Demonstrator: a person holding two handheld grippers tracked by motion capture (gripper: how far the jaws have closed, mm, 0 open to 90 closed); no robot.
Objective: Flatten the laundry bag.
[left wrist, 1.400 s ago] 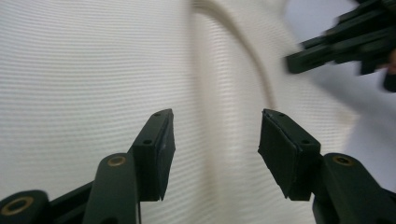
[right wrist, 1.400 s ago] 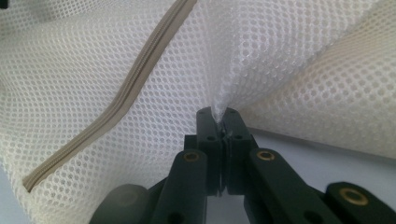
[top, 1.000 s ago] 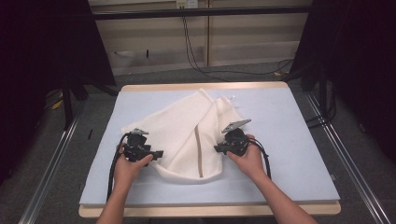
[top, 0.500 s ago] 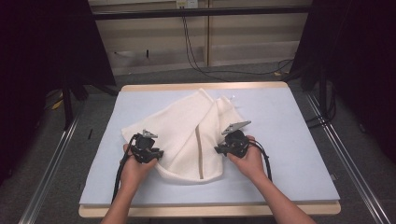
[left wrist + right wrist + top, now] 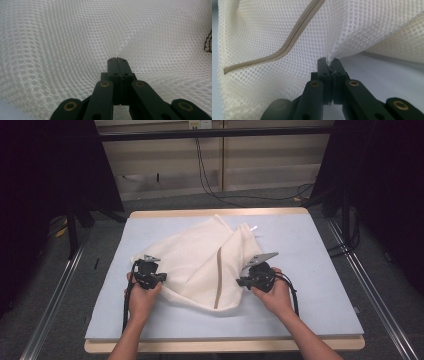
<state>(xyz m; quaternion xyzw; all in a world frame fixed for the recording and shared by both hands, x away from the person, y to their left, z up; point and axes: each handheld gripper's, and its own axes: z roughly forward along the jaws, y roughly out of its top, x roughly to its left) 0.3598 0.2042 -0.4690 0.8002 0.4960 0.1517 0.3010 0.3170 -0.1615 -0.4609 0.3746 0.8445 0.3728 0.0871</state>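
Mesh bag [image 5: 200,265] is pinched in my left claw [image 5: 117,60] and right claw [image 5: 329,61]; thin bites could slip if I pull apart sharply.

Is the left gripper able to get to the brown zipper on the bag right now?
Probably not: the left gripper is shut on the mesh bag at its left edge, and the zipper lies nearer the right gripper.
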